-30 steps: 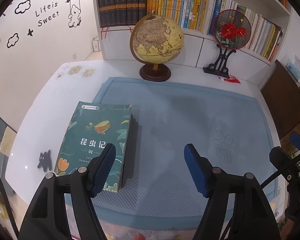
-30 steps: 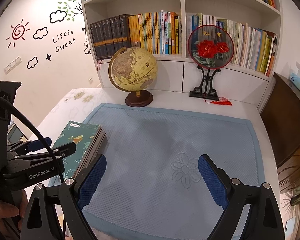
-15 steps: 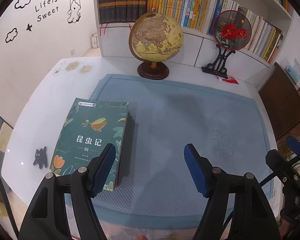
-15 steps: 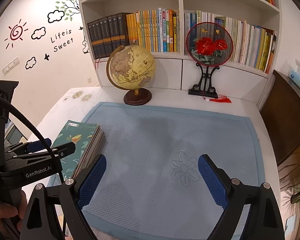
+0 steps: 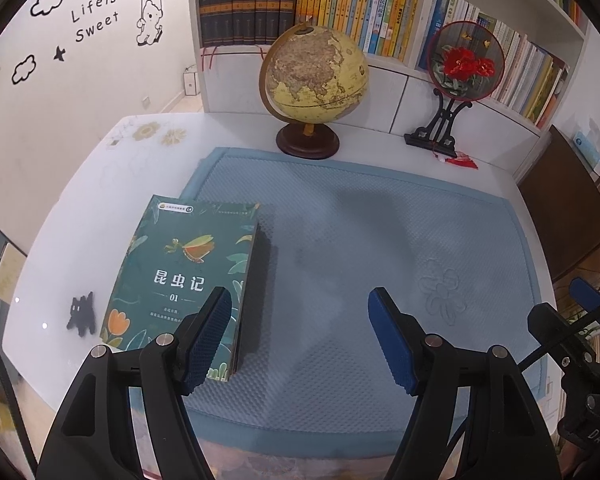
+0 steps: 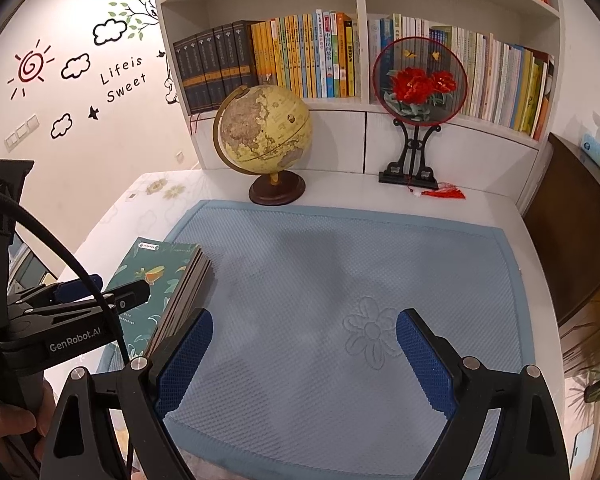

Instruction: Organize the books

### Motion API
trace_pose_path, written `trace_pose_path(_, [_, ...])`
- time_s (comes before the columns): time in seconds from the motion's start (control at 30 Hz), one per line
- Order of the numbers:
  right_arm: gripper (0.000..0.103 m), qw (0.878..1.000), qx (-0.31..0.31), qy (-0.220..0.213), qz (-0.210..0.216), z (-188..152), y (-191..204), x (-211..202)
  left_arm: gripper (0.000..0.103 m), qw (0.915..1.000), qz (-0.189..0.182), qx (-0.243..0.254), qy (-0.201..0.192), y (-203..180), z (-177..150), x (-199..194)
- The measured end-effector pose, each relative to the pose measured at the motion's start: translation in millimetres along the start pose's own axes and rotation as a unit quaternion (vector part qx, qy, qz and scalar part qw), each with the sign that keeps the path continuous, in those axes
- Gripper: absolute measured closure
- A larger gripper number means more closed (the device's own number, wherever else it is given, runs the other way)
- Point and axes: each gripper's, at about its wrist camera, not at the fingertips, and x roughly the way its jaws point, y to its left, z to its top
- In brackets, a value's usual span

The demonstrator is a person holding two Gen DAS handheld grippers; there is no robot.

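Green and flat, the stack of books (image 5: 188, 276) lies on the left side of the blue mat (image 5: 380, 240), partly hanging over onto the white table (image 5: 80, 208). The left gripper (image 5: 300, 334) floats above the mat with its blue fingers (image 5: 208, 334) spread wide, holding nothing. The globe (image 6: 266, 130) stands behind the mat. The right gripper (image 6: 304, 360) floats over the mat too, fingers (image 6: 424, 360) wide apart and holding nothing. The red flower fan (image 6: 418, 84) stands at the back.

Green illustrated book stack (image 5: 188, 276) lies flat, cover up; straddling the blue mat's (image 5: 380, 240) left edge.
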Motion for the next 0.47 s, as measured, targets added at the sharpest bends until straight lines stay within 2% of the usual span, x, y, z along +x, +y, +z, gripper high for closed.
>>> trace_pose_path(0.47, [0.011,1.000,0.003,0.002,0.002,-0.5,-0.3,1.1,0.034,1.0000,0.002,-0.001,0.006,0.6,-2.1,1.7])
